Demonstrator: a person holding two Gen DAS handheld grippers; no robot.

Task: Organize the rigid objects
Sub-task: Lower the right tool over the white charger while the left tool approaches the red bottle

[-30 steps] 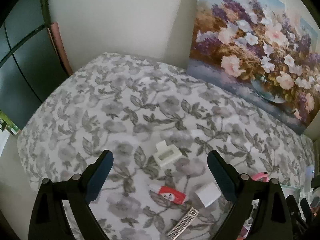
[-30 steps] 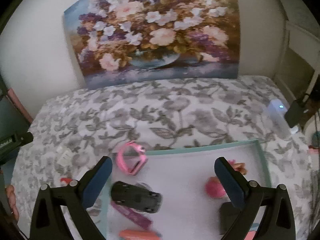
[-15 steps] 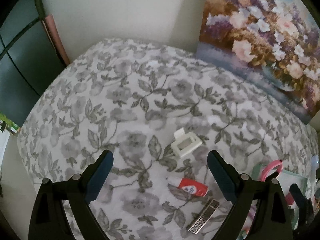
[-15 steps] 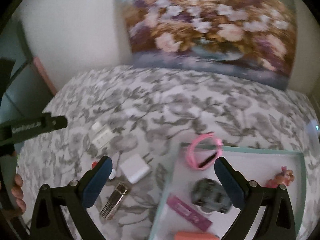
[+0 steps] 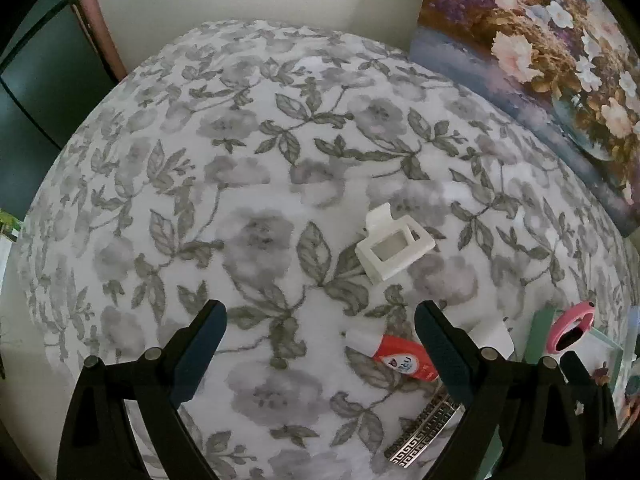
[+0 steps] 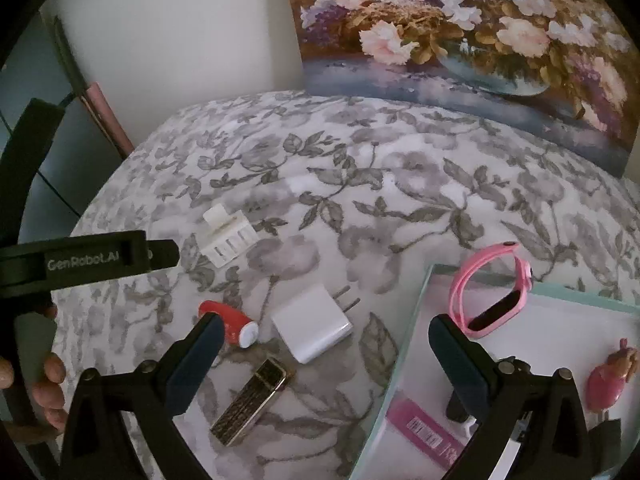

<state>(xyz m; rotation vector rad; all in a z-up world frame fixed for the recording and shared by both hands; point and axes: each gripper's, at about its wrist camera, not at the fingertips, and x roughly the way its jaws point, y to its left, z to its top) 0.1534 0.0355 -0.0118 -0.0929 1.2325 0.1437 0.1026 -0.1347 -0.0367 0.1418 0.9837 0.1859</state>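
While gaping empty, the right claw (image 6: pixel 322 344) is hanging nearest the white charger (image 6: pixel 311 328), its prongs pointing far-right toward the tray (image 6: pixel 416 312).

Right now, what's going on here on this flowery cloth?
A person is sorting small things into a tray with two handheld grippers. Both the left gripper and right gripper have their jaws open and hold nothing. The pink watch leans on the tray's rim, with a pink figure inside. Still on the cloth: a white charger, red tube, patterned lighter and white clip.
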